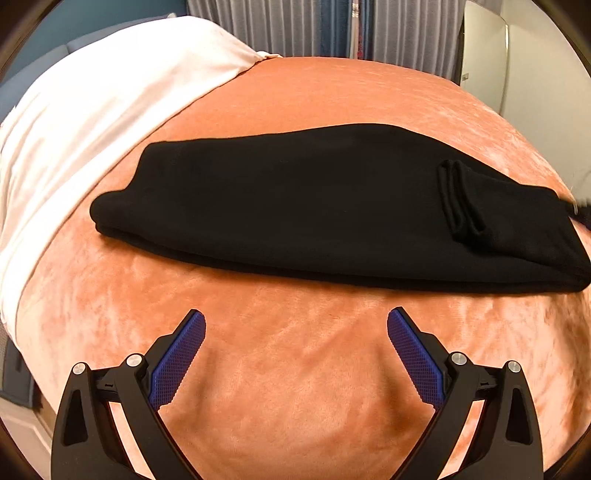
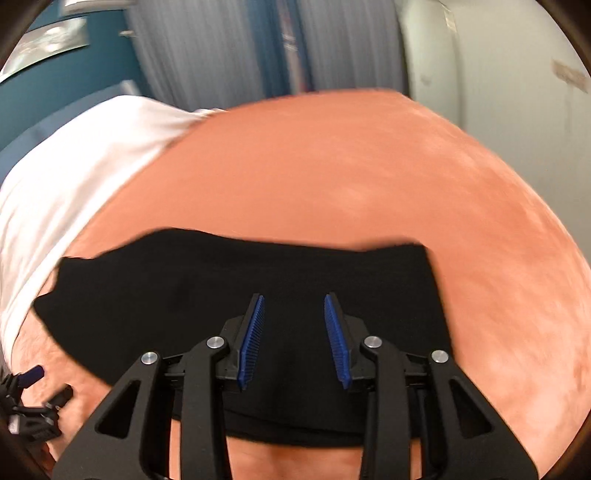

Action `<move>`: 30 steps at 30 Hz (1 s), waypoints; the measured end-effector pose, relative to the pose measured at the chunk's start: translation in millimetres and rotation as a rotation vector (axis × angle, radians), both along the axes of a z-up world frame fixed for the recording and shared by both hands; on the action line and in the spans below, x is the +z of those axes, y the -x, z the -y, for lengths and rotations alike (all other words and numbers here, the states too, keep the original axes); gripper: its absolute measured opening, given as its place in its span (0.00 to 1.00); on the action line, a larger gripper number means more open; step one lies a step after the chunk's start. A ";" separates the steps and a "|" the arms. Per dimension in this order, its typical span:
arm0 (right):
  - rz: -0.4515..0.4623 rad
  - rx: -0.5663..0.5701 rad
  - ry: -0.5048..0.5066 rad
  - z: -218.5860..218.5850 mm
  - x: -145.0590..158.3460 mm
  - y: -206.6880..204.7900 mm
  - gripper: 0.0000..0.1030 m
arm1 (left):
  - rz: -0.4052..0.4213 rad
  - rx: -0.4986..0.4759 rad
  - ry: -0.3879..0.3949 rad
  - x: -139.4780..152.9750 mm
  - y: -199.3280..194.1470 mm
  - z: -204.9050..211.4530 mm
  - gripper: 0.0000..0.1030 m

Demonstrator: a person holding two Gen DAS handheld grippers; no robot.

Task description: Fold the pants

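Black pants (image 1: 295, 206) lie folded in a long band across the orange blanket (image 1: 295, 387), with the leg cuffs (image 1: 461, 199) lying on top towards the right end. My left gripper (image 1: 295, 321) is open wide over bare blanket, just in front of the pants' near edge. In the right wrist view, which is motion-blurred, my right gripper (image 2: 294, 299) hovers over the pants (image 2: 166, 295) near their right end. Its jaws stand partly apart with nothing pinched between the blue pads (image 2: 253, 339). The left gripper (image 2: 48, 384) shows at the lower left there.
A white sheet (image 1: 92, 110) covers the bed's far left side. Grey and blue curtains (image 1: 295, 26) hang behind the bed, and a pale wall (image 1: 535, 92) stands at the right. Orange blanket (image 2: 369, 166) stretches beyond the pants.
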State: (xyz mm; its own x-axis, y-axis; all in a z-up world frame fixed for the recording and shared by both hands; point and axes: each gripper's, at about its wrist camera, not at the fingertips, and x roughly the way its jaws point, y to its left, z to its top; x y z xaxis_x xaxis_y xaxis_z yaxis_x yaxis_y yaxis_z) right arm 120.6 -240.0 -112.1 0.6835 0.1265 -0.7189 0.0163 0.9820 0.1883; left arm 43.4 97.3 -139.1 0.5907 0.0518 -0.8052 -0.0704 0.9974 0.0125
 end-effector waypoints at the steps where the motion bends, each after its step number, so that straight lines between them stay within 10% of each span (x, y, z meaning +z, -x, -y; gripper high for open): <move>1: -0.023 0.020 -0.001 -2.5 -7.2 -0.5 0.32 | -0.003 0.004 0.015 -0.8 -0.5 0.6 0.95; 10: 0.037 0.407 0.343 -151.4 -24.6 -14.3 0.33 | 0.004 -0.006 0.011 2.5 9.5 3.9 0.95; 19: 0.022 0.309 0.353 -165.2 -38.2 -65.9 0.13 | -0.001 0.014 0.027 0.4 7.7 -17.0 0.95; 22: 0.061 0.316 0.334 -165.8 -27.5 -52.5 0.26 | 0.002 0.017 0.025 1.0 9.1 -23.4 0.95; 24: 0.086 0.312 0.331 -166.5 -28.0 -33.2 0.65 | 0.004 0.034 0.034 0.3 10.5 -29.2 0.95; 30: 0.041 0.383 0.415 -185.7 -46.5 -23.8 0.54 | -0.006 0.058 0.061 -6.8 12.1 -42.0 0.95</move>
